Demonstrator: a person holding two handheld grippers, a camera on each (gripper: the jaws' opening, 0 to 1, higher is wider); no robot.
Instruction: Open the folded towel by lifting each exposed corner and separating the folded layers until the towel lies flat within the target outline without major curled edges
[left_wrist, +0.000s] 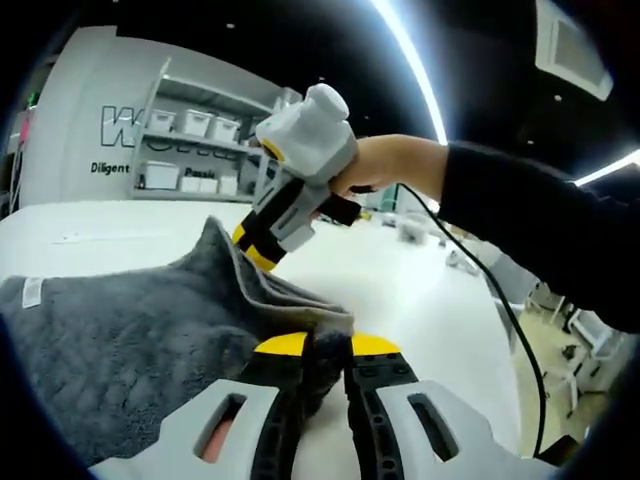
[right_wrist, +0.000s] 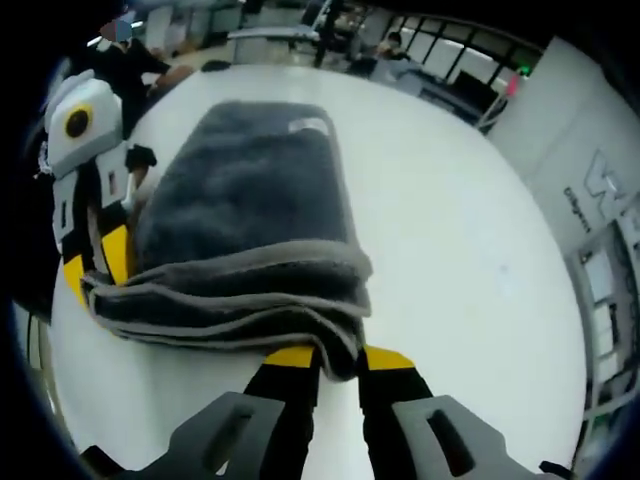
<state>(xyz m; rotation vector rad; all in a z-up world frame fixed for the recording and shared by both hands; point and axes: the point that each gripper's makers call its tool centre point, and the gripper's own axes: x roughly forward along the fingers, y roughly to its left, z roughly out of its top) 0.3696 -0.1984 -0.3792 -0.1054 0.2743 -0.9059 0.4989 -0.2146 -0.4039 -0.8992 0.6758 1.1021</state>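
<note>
Gripping towel (right_wrist: 250, 240) edge — label (left_wrist: 32, 291), shelves (left_wrist: 195, 150)

A broad white table with a smooth, matte top (right_wrist: 470, 250) carries a thick grey terry towel, folded into several stacked layers (right_wrist: 245, 215). In the right gripper view the towel's folded edges pile up at the near side, and a small white label (right_wrist: 308, 126) sits near the towel's far end. In the left gripper view one towel corner (left_wrist: 212, 232) stands raised off the table (left_wrist: 420, 300).
</note>
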